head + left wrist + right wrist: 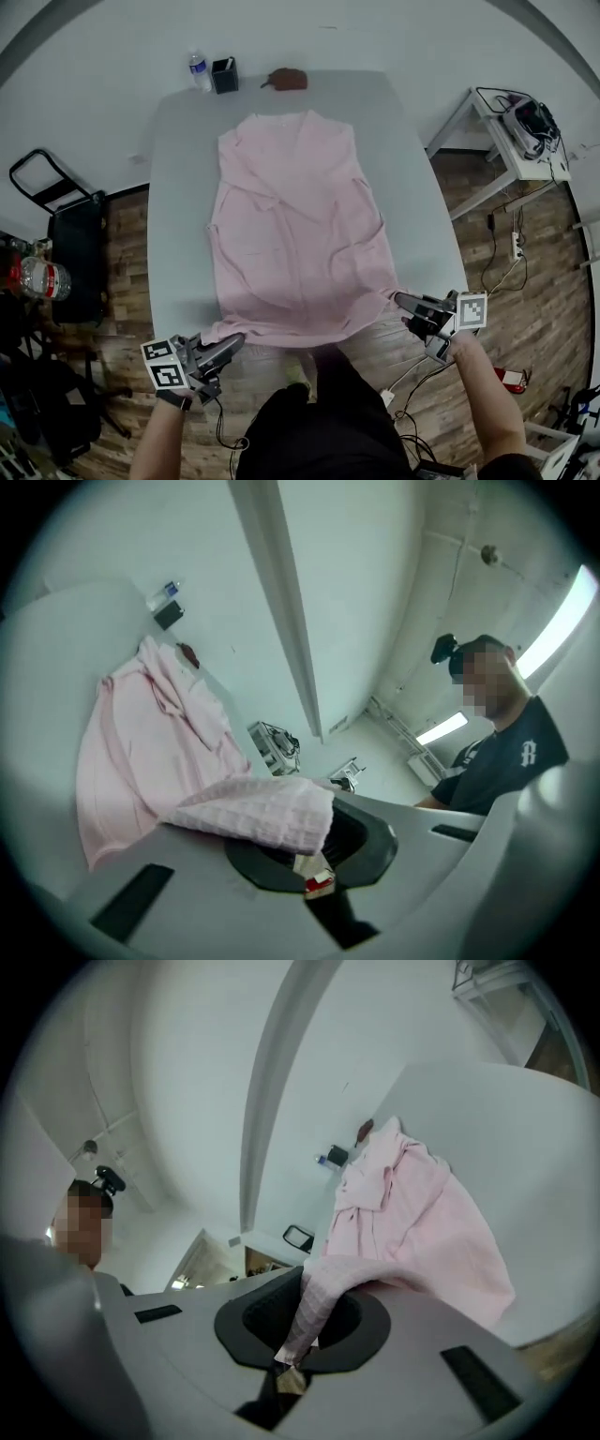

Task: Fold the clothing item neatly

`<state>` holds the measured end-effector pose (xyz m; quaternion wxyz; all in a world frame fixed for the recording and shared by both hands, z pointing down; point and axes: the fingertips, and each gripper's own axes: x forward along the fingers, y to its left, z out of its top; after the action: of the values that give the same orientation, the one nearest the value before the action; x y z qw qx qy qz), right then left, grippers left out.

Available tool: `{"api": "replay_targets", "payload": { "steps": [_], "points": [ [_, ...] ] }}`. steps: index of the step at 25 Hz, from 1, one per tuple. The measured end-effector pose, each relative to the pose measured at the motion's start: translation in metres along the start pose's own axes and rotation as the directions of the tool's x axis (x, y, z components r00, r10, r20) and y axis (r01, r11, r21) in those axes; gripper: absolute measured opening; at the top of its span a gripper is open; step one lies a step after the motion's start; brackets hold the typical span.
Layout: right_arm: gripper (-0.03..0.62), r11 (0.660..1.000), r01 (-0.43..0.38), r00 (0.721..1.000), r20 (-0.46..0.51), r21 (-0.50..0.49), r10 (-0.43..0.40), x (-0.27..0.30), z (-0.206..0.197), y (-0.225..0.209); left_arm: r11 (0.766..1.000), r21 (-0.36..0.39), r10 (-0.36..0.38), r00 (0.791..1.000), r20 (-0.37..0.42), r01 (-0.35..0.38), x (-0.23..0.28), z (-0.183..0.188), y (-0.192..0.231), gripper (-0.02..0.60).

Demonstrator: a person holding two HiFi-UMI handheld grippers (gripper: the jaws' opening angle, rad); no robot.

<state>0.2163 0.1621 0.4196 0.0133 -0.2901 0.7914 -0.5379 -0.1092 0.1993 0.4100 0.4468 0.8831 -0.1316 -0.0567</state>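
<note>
The pink garment lies spread on the worktop. Its long axis runs near to far, with the collar at the far end and the hem at the near edge. The left hand-held gripper is clenched on the near-left hem corner. The right hand-held gripper is clenched on the near-right corner.

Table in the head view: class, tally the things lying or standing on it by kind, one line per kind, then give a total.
Pink garment: 1
Water bottle: 1
Black container: 1
Brown pouch: 1
Total: 4
</note>
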Motion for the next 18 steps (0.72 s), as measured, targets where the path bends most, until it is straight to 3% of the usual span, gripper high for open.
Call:
{"api": "replay_targets", "payload": {
  "steps": [3, 6, 9, 13, 18],
  "points": [
    [0.025, 0.999, 0.041, 0.999, 0.022, -0.015, -0.041, 0.023, 0.052, -0.026, 0.996, 0.042, 0.077, 0.997, 0.024, -0.078, 0.019, 0.055, 0.042, 0.006],
    [0.025, 0.997, 0.074, 0.997, 0.018, -0.03, -0.074, 0.055, 0.102, -0.054, 0.99, 0.01, 0.143, 0.988, 0.055, -0.144, 0.038, 0.1, 0.084, 0.006],
    [0.025, 0.999, 0.042, 0.999, -0.017, -0.018, -0.043, 0.095, 0.146, -0.071, 0.978, -0.031, 0.208, 0.976, 0.059, -0.207, 0.06, 0.135, 0.126, 0.006],
    [0.025, 0.996, 0.062, 0.996, -0.071, 0.062, -0.057, 0.137, 0.174, -0.112, 0.953, -0.087, 0.293, 0.955, 0.045, -0.289, 0.08, 0.164, 0.183, 0.006],
    [0.025, 0.983, 0.118, 0.99, -0.093, 0.142, -0.106, 0.168, 0.18, -0.161, 0.91, -0.158, 0.395, 0.917, 0.049, -0.384, 0.089, 0.182, 0.255, 0.006]
  ]
}}
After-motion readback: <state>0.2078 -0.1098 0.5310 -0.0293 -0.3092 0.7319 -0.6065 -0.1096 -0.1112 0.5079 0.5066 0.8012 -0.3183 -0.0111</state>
